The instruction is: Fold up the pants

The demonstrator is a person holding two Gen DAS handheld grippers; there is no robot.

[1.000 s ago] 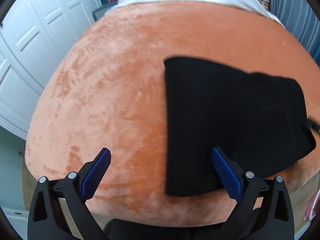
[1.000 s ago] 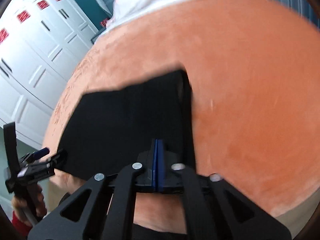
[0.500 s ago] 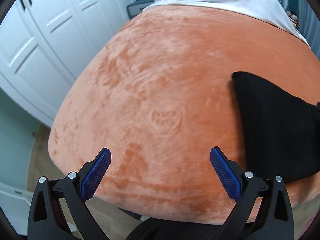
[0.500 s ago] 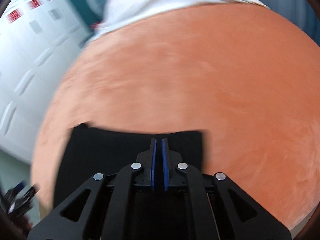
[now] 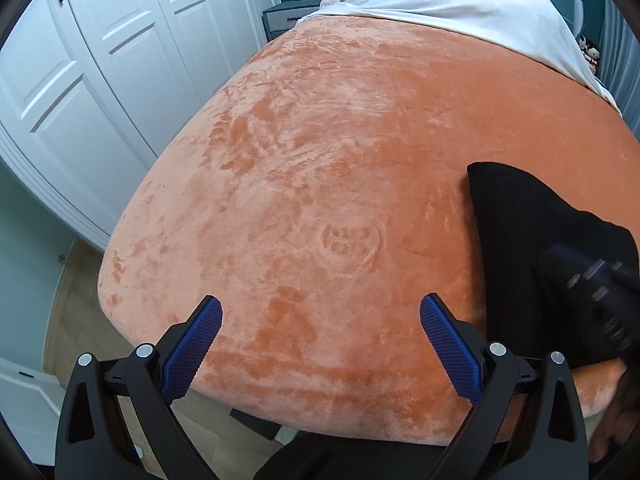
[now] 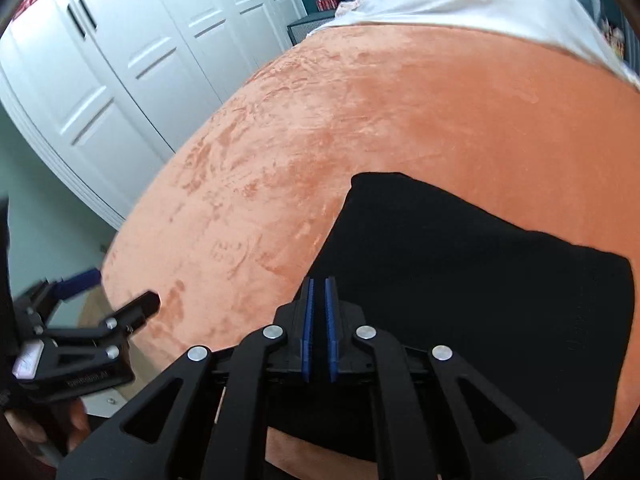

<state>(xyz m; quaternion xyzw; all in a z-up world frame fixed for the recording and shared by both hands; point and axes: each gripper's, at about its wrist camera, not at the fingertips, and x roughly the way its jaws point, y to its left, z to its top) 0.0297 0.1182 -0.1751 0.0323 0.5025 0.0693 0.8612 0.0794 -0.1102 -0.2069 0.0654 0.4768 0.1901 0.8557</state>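
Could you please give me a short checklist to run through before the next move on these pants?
1. Black pants lie folded in a compact bundle on the orange blanket: ok.
2. Left tongs open, holding nothing, over bare blanket beside the pants: ok.
3. Right tongs nearly shut, a thin gap between the pads; whether any fabric is caught: cannot tell.
4. Pants fully on the bed, clear of the near edge: cannot tell, the near edge is hidden by the tongs.
5. Fold edges even: cannot tell, the black fabric shows no detail.
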